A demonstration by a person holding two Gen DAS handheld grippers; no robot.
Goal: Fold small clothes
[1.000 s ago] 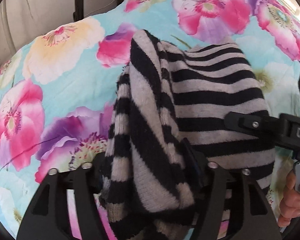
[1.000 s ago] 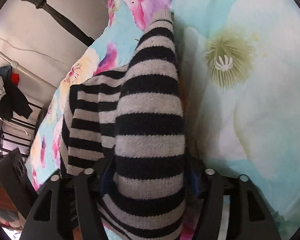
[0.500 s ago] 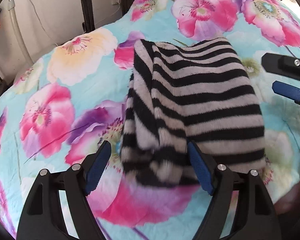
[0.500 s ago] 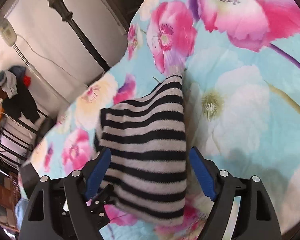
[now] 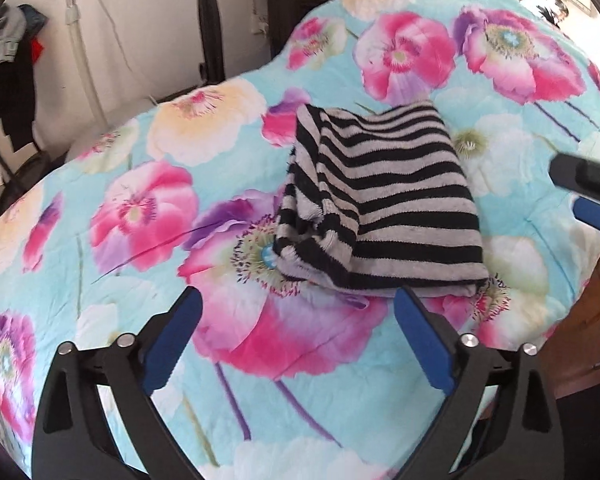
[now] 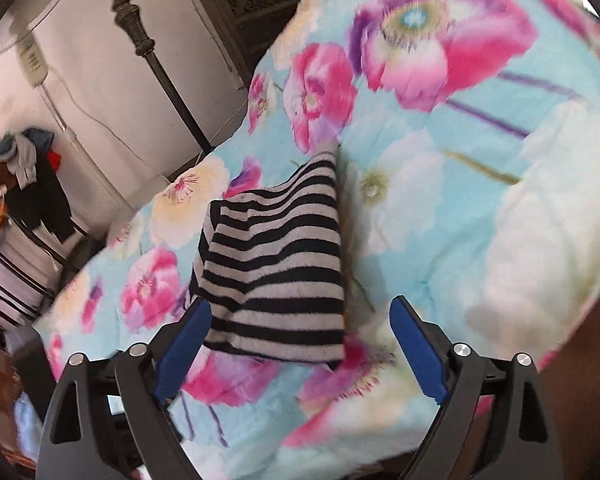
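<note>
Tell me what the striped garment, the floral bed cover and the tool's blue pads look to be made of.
Striped garment: soft knit, probably wool or acrylic; fuzzy matte surface, ribbed edge. Floral bed cover: thin woven printed fabric, likely cotton or polyester; fine crinkles, slight sheen. Blue pads on the left tool: seemingly rubber or plastic, matte, finely ridged.

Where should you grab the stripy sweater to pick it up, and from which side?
Probably the near hem of the stripy sweater, coming low from the near side. That folded edge lies thick and straight just ahead of the open left tool, so the fingers could slip around it. The left end looks bunched and loose, likely a messier hold. The right tool is open too.
</note>
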